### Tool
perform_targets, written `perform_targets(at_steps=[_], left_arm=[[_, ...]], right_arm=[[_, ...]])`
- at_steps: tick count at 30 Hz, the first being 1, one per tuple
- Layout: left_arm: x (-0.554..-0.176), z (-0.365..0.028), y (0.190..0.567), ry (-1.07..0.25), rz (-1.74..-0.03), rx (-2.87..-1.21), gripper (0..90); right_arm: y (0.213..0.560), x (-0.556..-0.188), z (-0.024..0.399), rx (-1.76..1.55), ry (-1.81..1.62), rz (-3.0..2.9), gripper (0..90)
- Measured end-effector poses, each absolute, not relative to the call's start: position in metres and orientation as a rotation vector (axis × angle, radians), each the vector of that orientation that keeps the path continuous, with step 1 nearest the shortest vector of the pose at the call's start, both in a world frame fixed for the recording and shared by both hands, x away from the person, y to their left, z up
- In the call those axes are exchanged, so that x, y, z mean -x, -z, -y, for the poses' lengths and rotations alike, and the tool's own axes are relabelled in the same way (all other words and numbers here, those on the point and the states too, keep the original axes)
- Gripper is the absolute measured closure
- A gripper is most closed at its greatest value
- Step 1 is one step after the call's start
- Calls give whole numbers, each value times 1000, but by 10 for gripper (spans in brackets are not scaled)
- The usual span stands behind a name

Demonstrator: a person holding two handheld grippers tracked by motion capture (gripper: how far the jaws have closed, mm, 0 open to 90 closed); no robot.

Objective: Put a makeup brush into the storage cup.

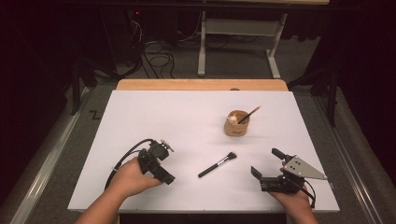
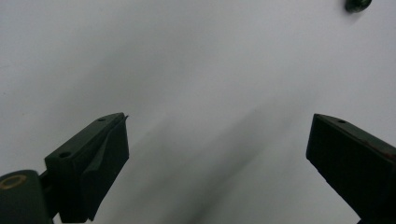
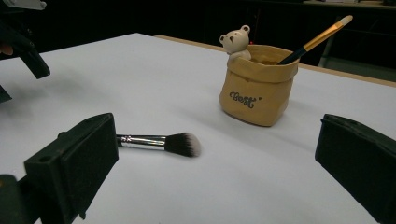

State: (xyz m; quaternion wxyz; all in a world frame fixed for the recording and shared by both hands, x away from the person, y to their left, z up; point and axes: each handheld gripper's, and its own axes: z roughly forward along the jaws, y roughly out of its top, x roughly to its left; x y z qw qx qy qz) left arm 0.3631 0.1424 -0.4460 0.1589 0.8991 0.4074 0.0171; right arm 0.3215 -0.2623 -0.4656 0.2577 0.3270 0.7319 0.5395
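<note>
Lying ahead of right gripper [image 3: 210, 154] fingers [image 3: 74, 163]: brush [image 3: 161, 142]

I am holding my left gripper [image 1: 163, 163] at seven o'clock and my right gripper [image 1: 267, 163], jaws spread wide, at five o'clock on the white table [image 1: 154, 112], the makeup brush [image 1: 217, 164] lying between them and the tan pot [image 1: 236, 123] with its pencil-like brush [image 1: 249, 114] sitting at one o'clock.

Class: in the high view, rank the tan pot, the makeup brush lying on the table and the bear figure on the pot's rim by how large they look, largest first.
1. Makeup brush: longest, though thin.
2. Tan pot: shorter than the brush but far bulkier, so by area it could rank first.
3. Bear figure: clearly smallest.
</note>
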Motion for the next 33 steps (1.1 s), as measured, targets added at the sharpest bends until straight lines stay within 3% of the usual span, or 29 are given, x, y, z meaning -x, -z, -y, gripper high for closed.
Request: perform_targets(at_steps=[10, 33], left_arm=[[-366, -131, 442, -9, -1203, -2515, 88], [-373, -84, 438, 17, -1116, -2574, 123]], right_arm=[[465, -322, 264, -897, -1465, -1981, 2], [465, -321, 266, -903, -1467, -1966, 3]])
